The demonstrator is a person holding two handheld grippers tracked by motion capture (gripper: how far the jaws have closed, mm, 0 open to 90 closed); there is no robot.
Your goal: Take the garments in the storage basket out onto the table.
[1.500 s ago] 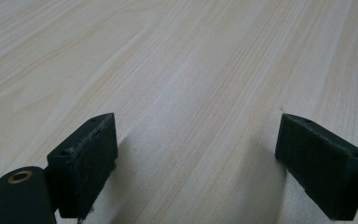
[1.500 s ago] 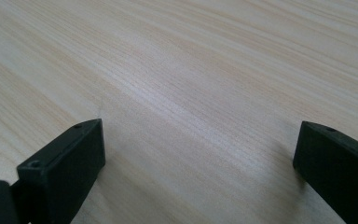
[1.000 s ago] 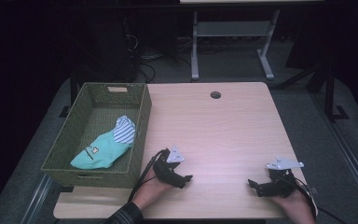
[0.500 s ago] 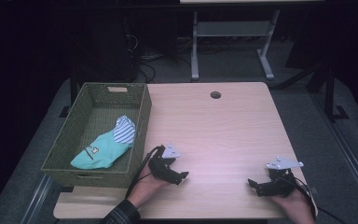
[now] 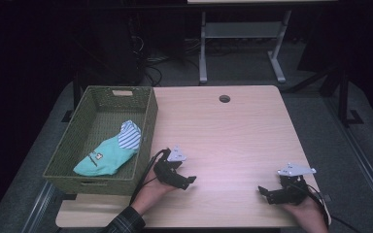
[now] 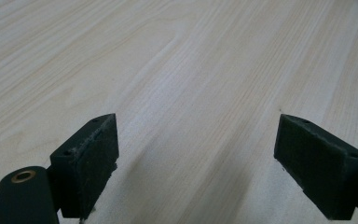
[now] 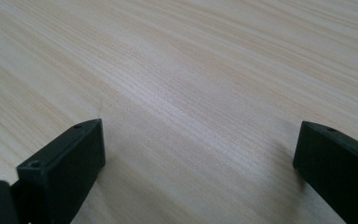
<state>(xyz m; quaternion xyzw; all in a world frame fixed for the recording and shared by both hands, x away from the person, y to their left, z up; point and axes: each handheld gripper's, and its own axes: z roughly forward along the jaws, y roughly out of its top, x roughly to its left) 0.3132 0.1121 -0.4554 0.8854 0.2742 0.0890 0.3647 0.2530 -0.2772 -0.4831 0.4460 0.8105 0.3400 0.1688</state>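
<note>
Change: the left gripper [image 5: 187,181] has slid back toward the near counter [image 5: 233,131] edge; the right gripper [image 5: 267,193] has kept its place.
Left gripper: jaws wide, empty, low over bare wood.
Right gripper: jaws wide, empty.
Socks: teal sock [image 5: 104,158] and striped sock [image 5: 129,135] lie touching inside the green basket [image 5: 145,131], just left of the left gripper.
Risk: reaching in low, I judge, could catch the basket wall and shove it off the counter's left side.

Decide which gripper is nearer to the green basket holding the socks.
Left. The left gripper sits on the table just off the green basket at its near right corner; the right gripper rests far across the table near its right edge, both with jaws open.
</note>
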